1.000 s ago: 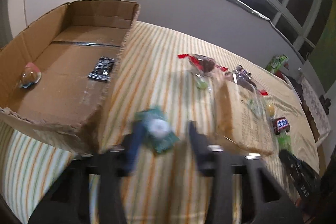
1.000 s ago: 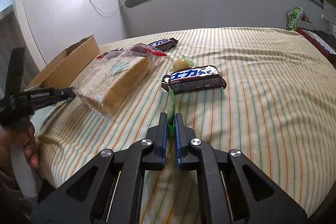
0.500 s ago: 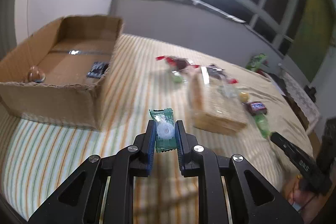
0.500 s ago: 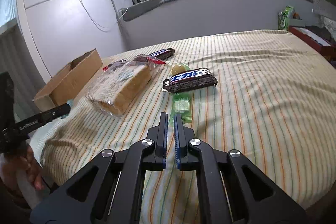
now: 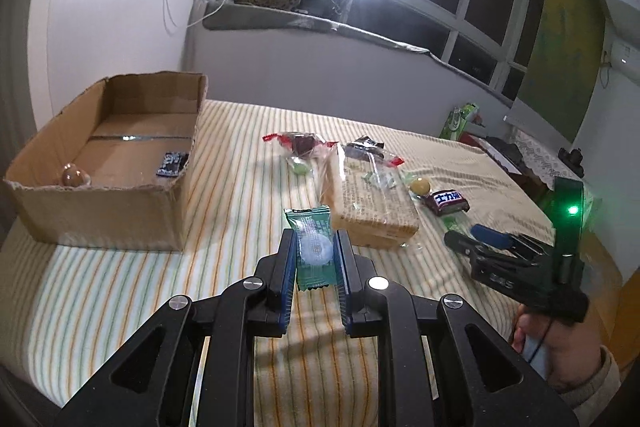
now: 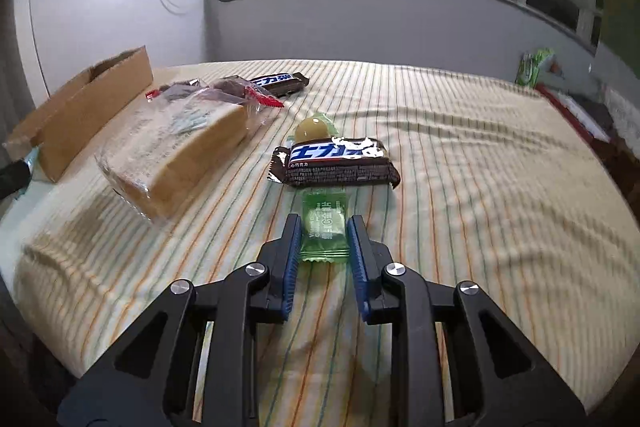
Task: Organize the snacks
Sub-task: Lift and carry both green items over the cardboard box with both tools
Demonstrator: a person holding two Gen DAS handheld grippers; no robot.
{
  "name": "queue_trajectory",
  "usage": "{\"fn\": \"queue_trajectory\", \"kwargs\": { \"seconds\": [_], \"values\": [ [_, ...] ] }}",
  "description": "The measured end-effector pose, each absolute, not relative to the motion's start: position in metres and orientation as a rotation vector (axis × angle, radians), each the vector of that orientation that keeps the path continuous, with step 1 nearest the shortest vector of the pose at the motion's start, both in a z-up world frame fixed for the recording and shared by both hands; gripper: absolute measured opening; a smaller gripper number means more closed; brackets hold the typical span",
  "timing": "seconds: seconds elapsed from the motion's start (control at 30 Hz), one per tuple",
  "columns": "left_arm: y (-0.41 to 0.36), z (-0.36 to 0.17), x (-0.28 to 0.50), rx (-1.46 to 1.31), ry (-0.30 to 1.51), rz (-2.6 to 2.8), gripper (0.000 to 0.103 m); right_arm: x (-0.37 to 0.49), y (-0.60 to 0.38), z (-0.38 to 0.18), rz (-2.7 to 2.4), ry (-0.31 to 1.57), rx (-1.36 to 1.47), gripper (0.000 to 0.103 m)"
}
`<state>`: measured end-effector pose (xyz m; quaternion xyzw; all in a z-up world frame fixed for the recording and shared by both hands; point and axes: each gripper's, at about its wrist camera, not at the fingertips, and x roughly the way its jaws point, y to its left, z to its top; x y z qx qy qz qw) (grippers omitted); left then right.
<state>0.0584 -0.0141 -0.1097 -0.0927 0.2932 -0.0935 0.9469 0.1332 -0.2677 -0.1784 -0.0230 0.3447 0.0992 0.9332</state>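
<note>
Left wrist view. My left gripper (image 5: 316, 254) is clamped on a dark green candy packet (image 5: 311, 251), pads pressing both sides, packet lifted off the striped bedcover (image 5: 120, 291). A second ago the packet was a blur between jaws standing apart; half a second ago it was already pinched. The cardboard box (image 5: 100, 203) lies ahead and to the left of the fingers, now seen lower and further off than before. Inside it: a round brown sweet (image 5: 72, 175) and a small dark blue packet (image 5: 172, 163). Ahead right: wrapped bread loaf (image 5: 372, 199), chocolate bar (image 5: 447, 202). Far right, my right gripper (image 5: 466, 237) in my right hand (image 5: 560, 359).

Right wrist view. Right gripper (image 6: 325, 227) jaws have just been opening; they stand apart with a light green candy packet (image 6: 323, 225) lying flat on the bedcover (image 6: 480, 187) between them, pads clear of it. A second ago they were pinching its edge upright; half a second ago shut, the packet lying just ahead. Chocolate bar (image 6: 336, 163) just beyond the packet; yellow round sweet (image 6: 313, 127) behind that. Bread loaf (image 6: 180, 151) ahead left, box (image 6: 80, 111) further left.
</note>
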Motion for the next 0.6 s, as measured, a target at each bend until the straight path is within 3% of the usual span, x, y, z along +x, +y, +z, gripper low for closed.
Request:
{"fn": "queue_trajectory", "kwargs": {
  "seconds": [0.6],
  "values": [
    [-0.02, -0.085, 0.034, -0.163, 0.513, -0.206, 0.016, 0.064, -0.261, -0.114, 0.183, 0.503, 0.027, 0.024]
  ]
}}
